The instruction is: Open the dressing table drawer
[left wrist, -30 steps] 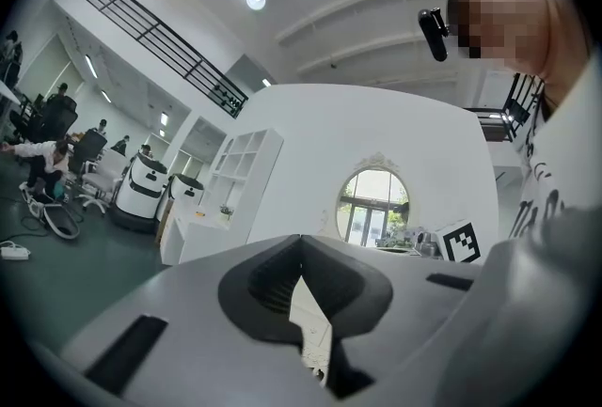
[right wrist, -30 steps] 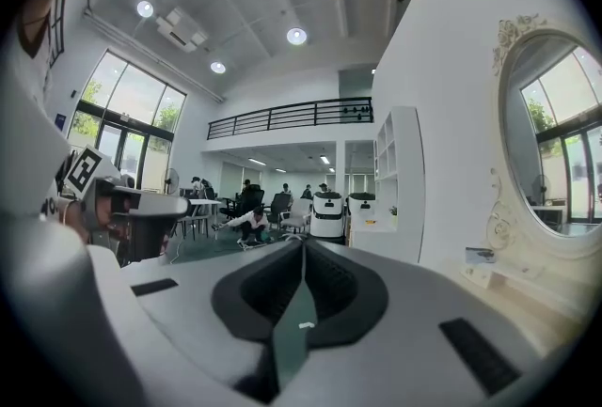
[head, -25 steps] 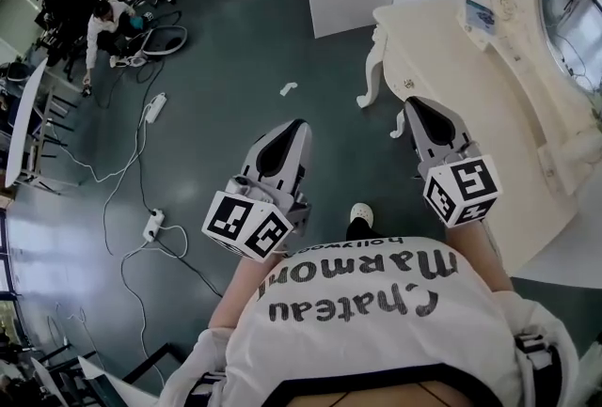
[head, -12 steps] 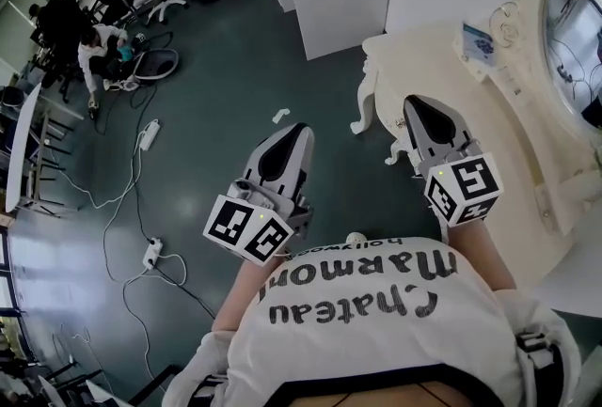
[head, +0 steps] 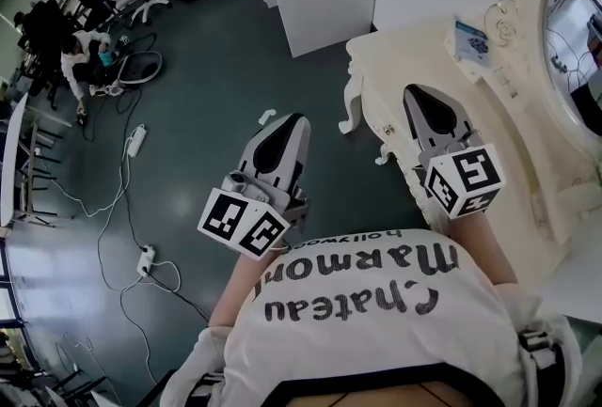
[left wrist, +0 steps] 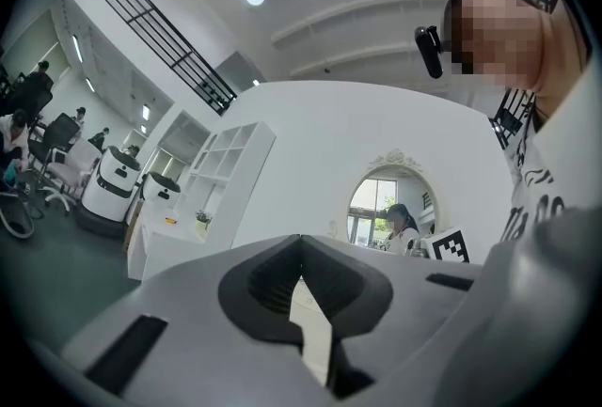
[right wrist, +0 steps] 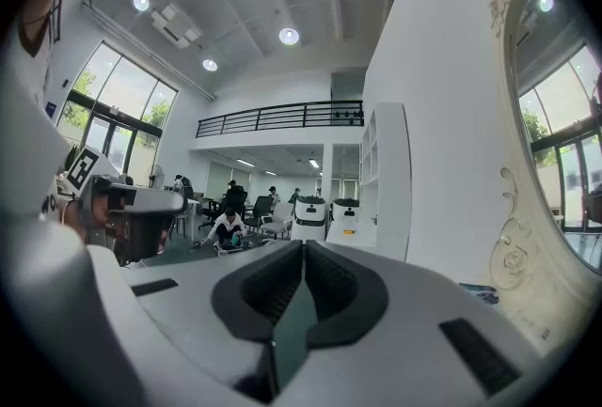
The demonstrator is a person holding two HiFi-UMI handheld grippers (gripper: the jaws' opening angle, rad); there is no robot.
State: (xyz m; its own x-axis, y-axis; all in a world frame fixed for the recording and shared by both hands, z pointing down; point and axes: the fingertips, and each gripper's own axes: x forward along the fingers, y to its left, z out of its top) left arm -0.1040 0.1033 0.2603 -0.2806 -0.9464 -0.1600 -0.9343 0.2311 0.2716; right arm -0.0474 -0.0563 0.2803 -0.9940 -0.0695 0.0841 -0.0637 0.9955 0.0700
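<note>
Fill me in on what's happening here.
A person holds a two-jaw gripper in each hand, both shut and empty. The right gripper hangs over the front edge of the cream carved dressing table; the left gripper is out over the dark green floor. The table's drawer looks closed and untouched.

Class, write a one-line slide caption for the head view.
Beside a dressing table, a person holds the right gripper at its edge and the left gripper over the floor, both shut.

Left gripper point(head: 290, 121) and right gripper point(head: 415, 93) point forward, level, fingers point(right wrist: 268, 288) together, empty.
</note>
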